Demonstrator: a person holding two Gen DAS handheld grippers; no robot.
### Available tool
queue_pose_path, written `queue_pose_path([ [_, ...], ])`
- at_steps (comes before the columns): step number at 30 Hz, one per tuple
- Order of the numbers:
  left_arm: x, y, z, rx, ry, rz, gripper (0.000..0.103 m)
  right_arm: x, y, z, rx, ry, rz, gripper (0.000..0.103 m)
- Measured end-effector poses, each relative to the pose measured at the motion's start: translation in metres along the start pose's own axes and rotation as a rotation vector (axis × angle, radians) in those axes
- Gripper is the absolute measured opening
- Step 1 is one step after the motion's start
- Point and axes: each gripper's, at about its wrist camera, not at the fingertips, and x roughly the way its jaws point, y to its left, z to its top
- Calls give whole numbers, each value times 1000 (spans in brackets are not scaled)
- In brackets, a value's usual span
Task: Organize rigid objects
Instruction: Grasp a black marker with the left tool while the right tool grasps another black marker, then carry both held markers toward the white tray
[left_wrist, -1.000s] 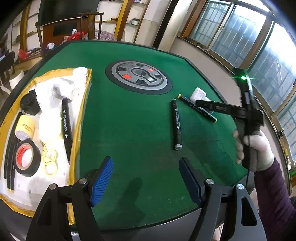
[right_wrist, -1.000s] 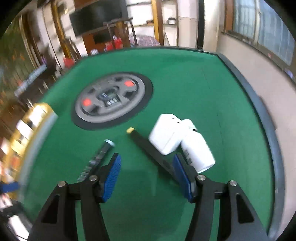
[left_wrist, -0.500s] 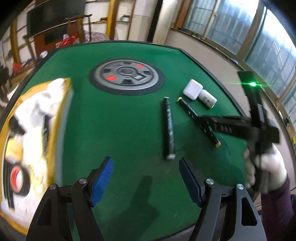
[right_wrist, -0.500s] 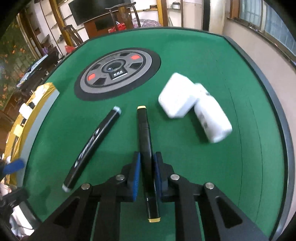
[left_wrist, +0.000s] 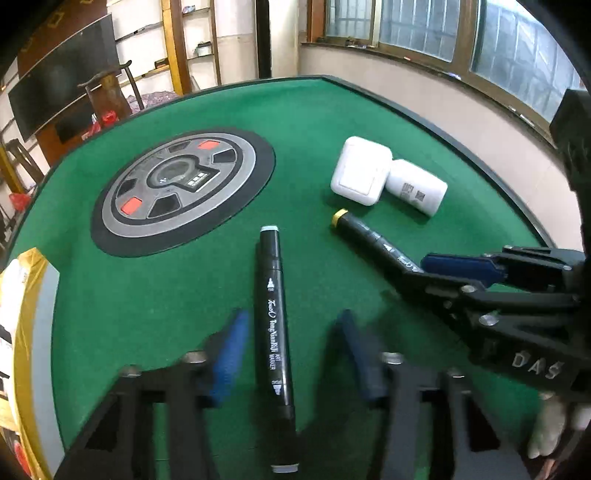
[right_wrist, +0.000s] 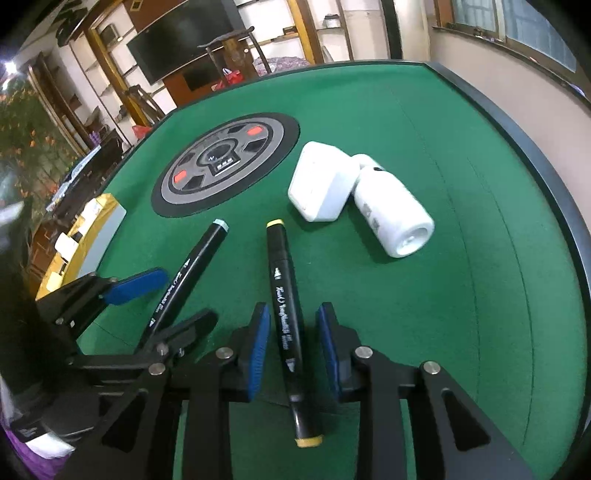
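Two black markers lie on the green table. The grey-capped marker (left_wrist: 275, 339) lies between the pads of my open left gripper (left_wrist: 288, 354), which is blurred; it also shows in the right wrist view (right_wrist: 184, 273). The yellow-capped marker (right_wrist: 288, 325) lies between the pads of my right gripper (right_wrist: 293, 347), which stands open around it with gaps on both sides. In the left wrist view the yellow-capped marker (left_wrist: 365, 236) runs under the right gripper (left_wrist: 443, 273). The left gripper (right_wrist: 162, 299) shows at the left of the right wrist view.
A white square box (left_wrist: 360, 170) and a white bottle on its side (left_wrist: 415, 186) lie just beyond the markers. A round grey panel (left_wrist: 181, 188) sits in the table's middle. A yellow-rimmed tray (left_wrist: 26, 295) with white items is at the left edge.
My left gripper moved forward and right until it straddles the grey-capped marker. My right gripper, shut on the yellow-capped marker half a second ago, now stands open around it.
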Motion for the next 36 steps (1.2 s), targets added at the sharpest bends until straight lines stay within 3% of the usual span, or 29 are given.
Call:
queue_pose_path([
  [1,-1,1,0,2,4,-11,14,1,2,0,-11,-10,-12,26],
  [7,-17,14,-7,-67,-8,-63,14,12,27,2,-105,-15,-133,28],
  [10,-37,27,-13,-129,-51,-105,14,14,35,-1,-127,-33,-180,16],
  [13,-62,39,-20,-177,-112,-145,14,12,34,-5,-93,-43,-59,14],
  [21,-136,91,-47,-286,-266,-230,15,-15,48,-2,-19,-81,160,14],
  [25,-161,133,-66,-352,-298,-179,15,-23,79,11,-35,-53,240,14],
  [29,-173,167,-88,-427,-281,-107,15,-18,119,16,-49,6,349,14],
  [32,-173,186,-102,-466,-269,-39,15,-6,151,18,-57,68,416,15],
  [36,-158,208,-123,-527,-212,-10,15,14,197,18,-76,139,468,15],
])
